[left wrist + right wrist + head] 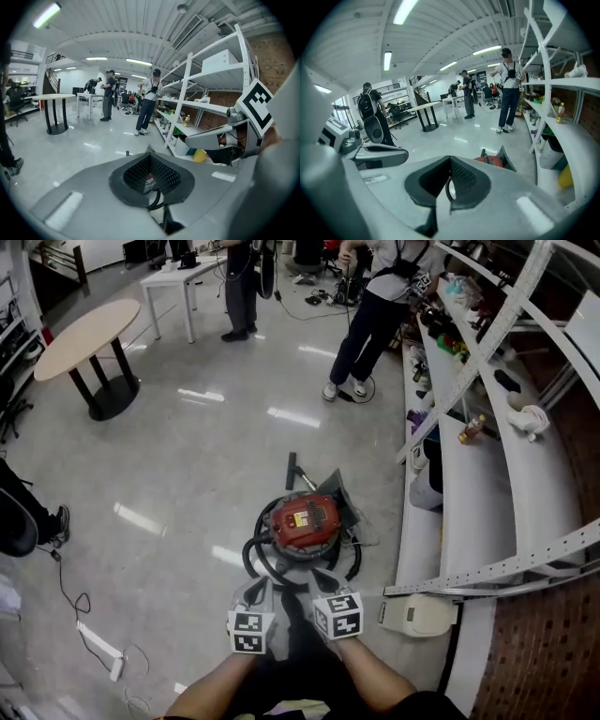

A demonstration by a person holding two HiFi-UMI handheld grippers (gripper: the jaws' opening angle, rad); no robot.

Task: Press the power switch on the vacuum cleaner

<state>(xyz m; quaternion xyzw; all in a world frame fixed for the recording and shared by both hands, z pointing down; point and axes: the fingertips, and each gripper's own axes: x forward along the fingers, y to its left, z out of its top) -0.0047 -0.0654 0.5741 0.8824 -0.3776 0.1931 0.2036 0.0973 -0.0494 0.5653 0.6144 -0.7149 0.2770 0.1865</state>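
The vacuum cleaner (305,521) stands on the floor, a round grey canister with a red top and a black hose (258,563) looped around it. Both grippers hover just in front of it, side by side, pointing at it. My left gripper (255,589) has its jaws closed tip to tip with nothing between them (150,153). My right gripper (317,589) is also shut and empty (450,158). In the right gripper view the red top (490,161) shows just past the jaws. Neither gripper touches the vacuum.
White shelving (478,474) with assorted items runs along the right side. A white box (417,615) sits on the floor by its foot. A round table (89,334) and standing people (370,315) are farther back. A cable and power strip (103,652) lie at the left.
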